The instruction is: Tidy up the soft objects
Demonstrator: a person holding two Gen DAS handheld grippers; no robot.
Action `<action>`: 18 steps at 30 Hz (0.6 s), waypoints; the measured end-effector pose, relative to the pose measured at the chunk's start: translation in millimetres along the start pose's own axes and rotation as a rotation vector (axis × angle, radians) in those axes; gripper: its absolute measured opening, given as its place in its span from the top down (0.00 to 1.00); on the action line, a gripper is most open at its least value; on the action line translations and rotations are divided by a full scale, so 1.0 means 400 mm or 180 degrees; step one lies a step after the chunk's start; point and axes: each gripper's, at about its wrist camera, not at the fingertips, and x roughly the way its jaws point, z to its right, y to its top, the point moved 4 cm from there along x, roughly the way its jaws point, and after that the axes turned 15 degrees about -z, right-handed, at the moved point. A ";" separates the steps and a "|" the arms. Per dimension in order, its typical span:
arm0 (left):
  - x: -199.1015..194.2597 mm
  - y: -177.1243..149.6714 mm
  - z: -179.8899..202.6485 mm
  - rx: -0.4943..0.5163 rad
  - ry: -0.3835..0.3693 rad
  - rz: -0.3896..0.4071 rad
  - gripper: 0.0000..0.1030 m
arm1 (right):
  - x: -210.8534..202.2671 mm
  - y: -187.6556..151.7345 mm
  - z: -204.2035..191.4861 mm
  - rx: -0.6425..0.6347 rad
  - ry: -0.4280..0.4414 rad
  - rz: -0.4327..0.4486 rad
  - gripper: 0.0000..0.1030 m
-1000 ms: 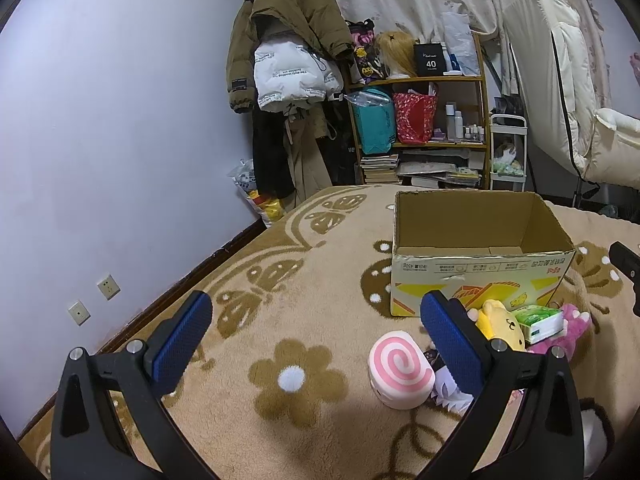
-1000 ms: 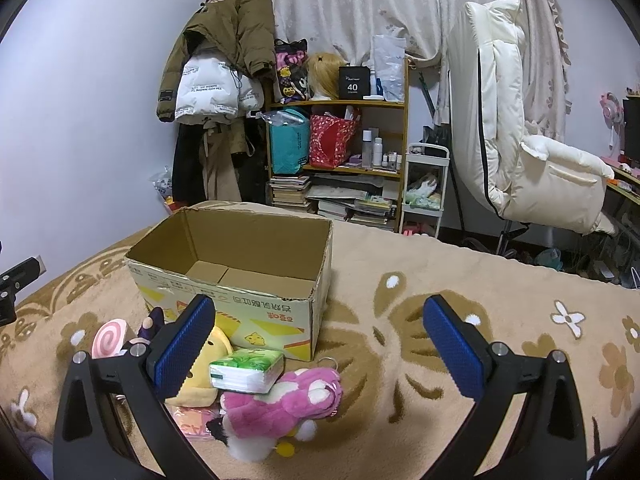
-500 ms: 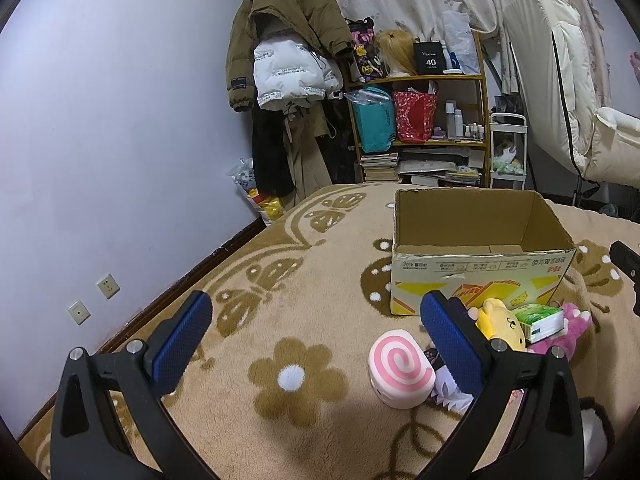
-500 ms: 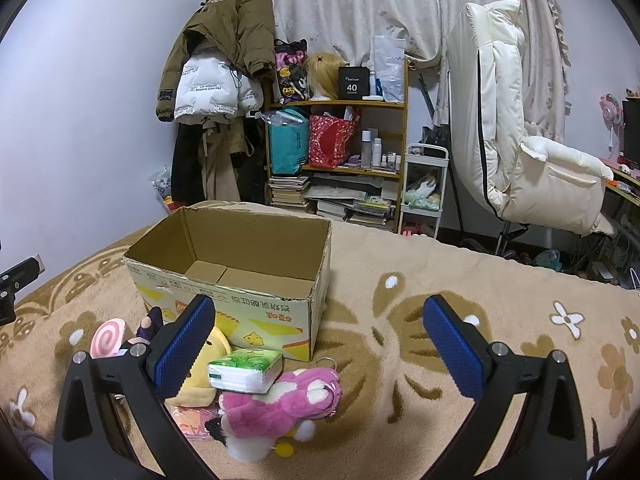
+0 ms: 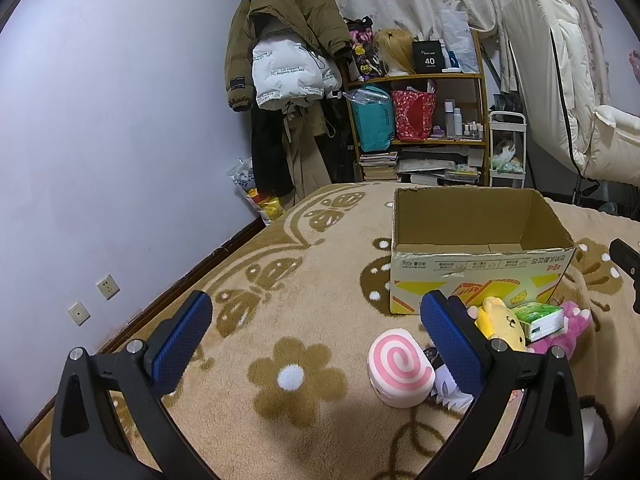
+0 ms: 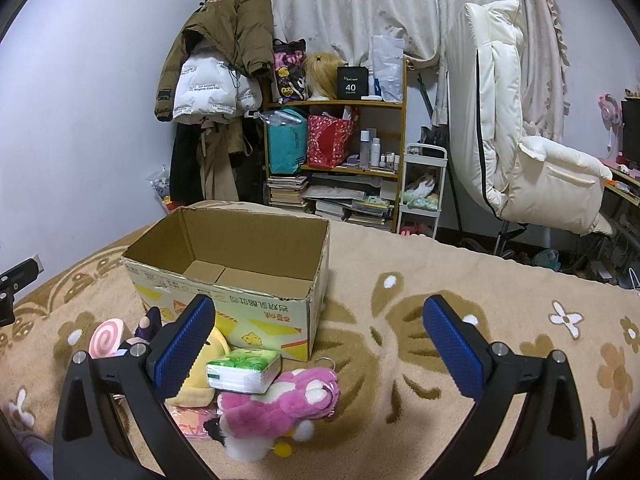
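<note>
An open, empty cardboard box (image 5: 476, 276) (image 6: 224, 292) stands on the beige flowered blanket. In front of it lies a heap of soft things: a pink swirl roll (image 5: 400, 368) (image 6: 106, 338), a yellow plush (image 5: 502, 324) (image 6: 196, 388), a green tissue pack (image 5: 540, 320) (image 6: 244, 370) and a pink plush (image 5: 564, 330) (image 6: 280, 404). My left gripper (image 5: 316, 344) is open and empty, low over the blanket left of the roll. My right gripper (image 6: 320, 352) is open and empty, just right of the heap.
The blanket (image 6: 440, 320) stretches right of the box. Behind it are a wooden shelf (image 6: 340, 168) with bags and books, hanging coats (image 5: 280, 52), a white reclining chair (image 6: 520, 152) and the wall (image 5: 100, 140) on the left.
</note>
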 end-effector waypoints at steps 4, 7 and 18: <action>0.007 -0.001 0.001 0.0001 0.0013 -0.0018 0.00 | 0.000 0.000 -0.001 0.0002 0.0006 -0.0001 0.00; 0.008 -0.001 0.003 -0.0008 0.0016 -0.0012 0.00 | 0.001 0.000 -0.002 0.0000 0.0003 -0.0003 0.00; 0.008 -0.005 0.005 0.0042 0.0024 -0.0008 0.00 | 0.002 -0.002 0.015 0.0013 0.0005 -0.0040 0.00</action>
